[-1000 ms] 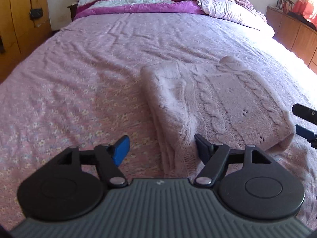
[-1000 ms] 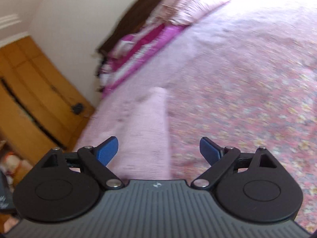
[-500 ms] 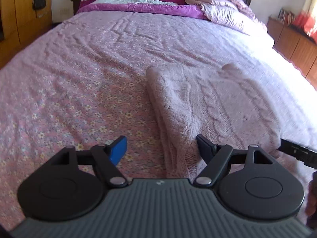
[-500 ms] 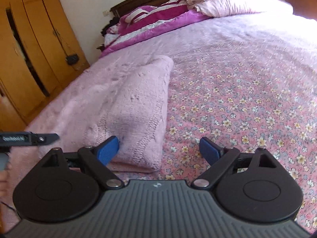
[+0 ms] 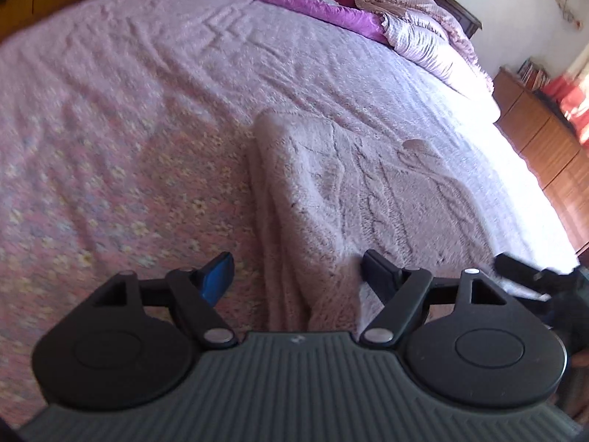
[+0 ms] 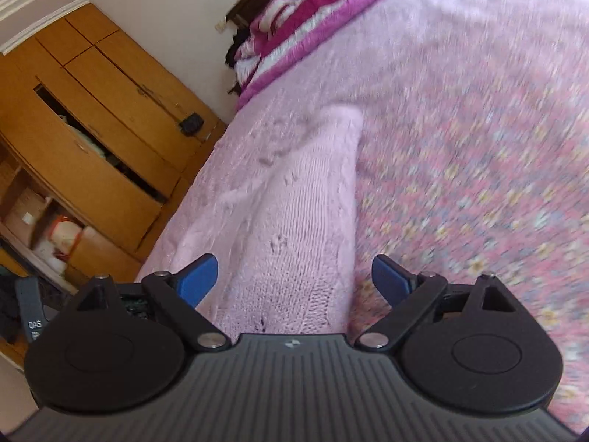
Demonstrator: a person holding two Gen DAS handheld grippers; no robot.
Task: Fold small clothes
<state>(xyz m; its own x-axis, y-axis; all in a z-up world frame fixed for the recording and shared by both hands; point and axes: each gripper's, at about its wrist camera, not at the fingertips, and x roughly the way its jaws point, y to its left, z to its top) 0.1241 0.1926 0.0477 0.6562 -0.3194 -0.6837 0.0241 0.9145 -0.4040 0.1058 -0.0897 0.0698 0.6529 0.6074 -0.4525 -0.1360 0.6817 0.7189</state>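
Both the left gripper (image 5: 296, 270) and right gripper (image 6: 294, 276) – fingers spread, grasping nothing – approach the near edge of the pink sweater (image 5: 368, 191), so next they should pinch its near corners for another fold.

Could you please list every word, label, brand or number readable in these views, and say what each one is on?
"DAS": white letters on the left gripper, seen at the left edge of the right wrist view.
Smaller white print just below it: too small to read.
Small logo on the right gripper housing: a mark, not legible text.
Pink sweater, bedspread: no text.
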